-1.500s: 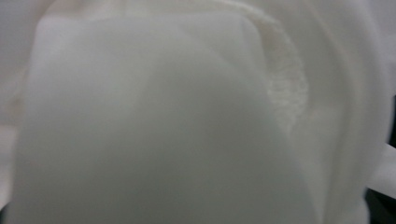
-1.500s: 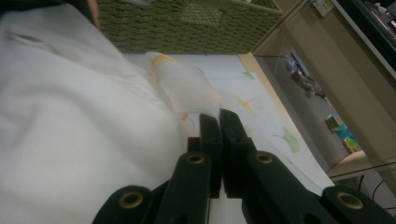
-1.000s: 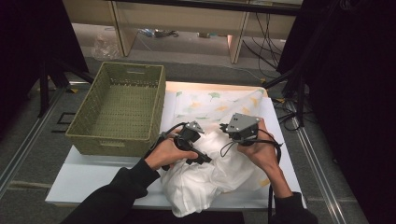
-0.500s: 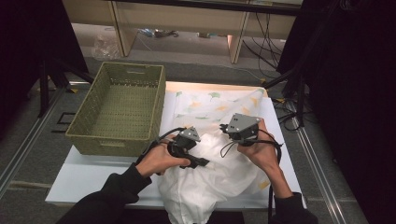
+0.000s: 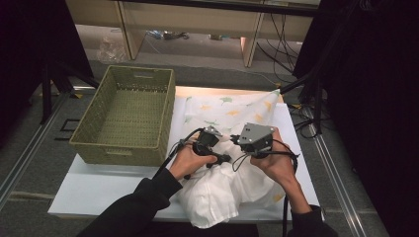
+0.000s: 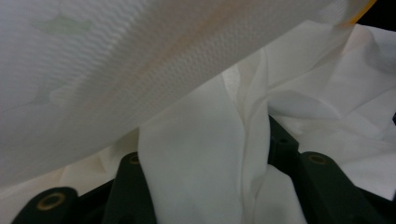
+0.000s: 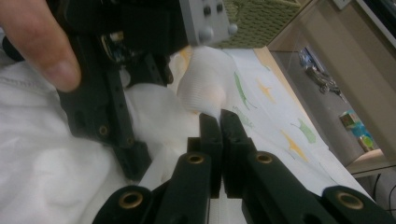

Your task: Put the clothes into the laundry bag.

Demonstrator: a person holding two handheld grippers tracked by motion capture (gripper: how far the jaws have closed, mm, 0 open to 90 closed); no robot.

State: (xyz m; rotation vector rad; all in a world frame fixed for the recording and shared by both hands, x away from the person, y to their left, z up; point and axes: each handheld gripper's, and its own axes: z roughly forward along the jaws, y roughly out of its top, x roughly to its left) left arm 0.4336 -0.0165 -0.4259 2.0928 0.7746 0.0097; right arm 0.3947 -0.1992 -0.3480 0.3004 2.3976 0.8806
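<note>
On the white worktop (image 5: pixel 99 190), a white cloth (image 5: pixel 217 192) printed with green and yellow shapes lies spread toward the far edge and bunched into a crumpled heap at the near edge, part of it hanging over the front. Both hands meet over the middle of that cloth, close together. At the left, the left gripper (image 5: pixel 211 148) points down into the bunched fabric; in the left gripper view a thick fold of the cloth (image 6: pixel 205 172) stands between its two black jaws, which are partly apart and have just been opening a little, and a nearer layer of the same cloth (image 6: pixel 116 70) drapes across the top of that view. Whether the pads press on the fold cannot be told from these pictures. Just beside it, the right gripper (image 7: pixel 219 122), with its grey three-cornered plate on top, has its jaws drawn together on a thin pinch of cloth, the puffed fabric (image 7: pixel 203 81) rising right at the tips; the left gripper's black body and a fingertip show close by in the right gripper view. To the left of the cloth stands a green woven basket (image 5: pixel 86 140), just beside the cloth's edge, with nothing showing inside it.
</note>
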